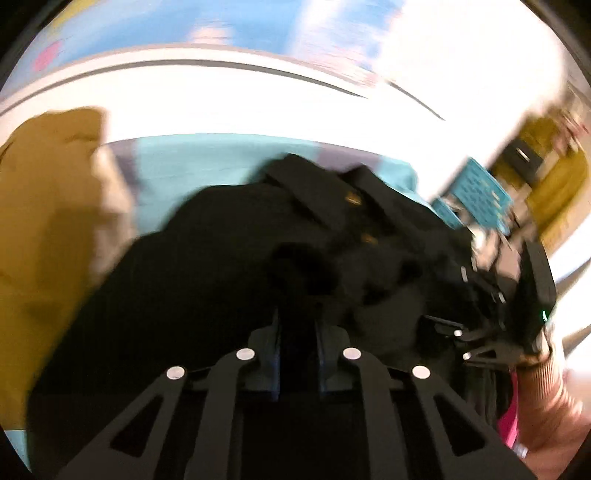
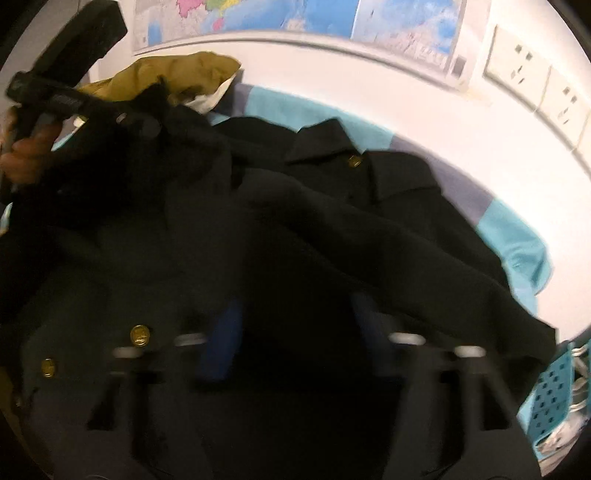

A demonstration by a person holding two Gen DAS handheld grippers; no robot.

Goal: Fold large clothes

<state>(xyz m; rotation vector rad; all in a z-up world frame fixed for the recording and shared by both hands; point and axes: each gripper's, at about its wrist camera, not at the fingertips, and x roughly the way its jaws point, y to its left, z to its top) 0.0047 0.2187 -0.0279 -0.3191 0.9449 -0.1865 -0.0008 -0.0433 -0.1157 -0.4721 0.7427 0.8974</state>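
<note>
Dark coat (image 2: 332, 229) cloth fills both views, heaped on the turquoise sheet (image 2: 524, 240). Left hand-held gripper (image 1: 297, 332) looks nearly closed on cloth; right hand-held gripper (image 2: 295, 332) unclear. Pull one hem flat toward the collar (image 2: 332, 147).

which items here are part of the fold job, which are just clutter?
In the job:
- black jacket with gold buttons
- left gripper
- right gripper

Lying about:
- mustard-yellow garment
- turquoise perforated basket
- wall map
- wall sockets
</note>
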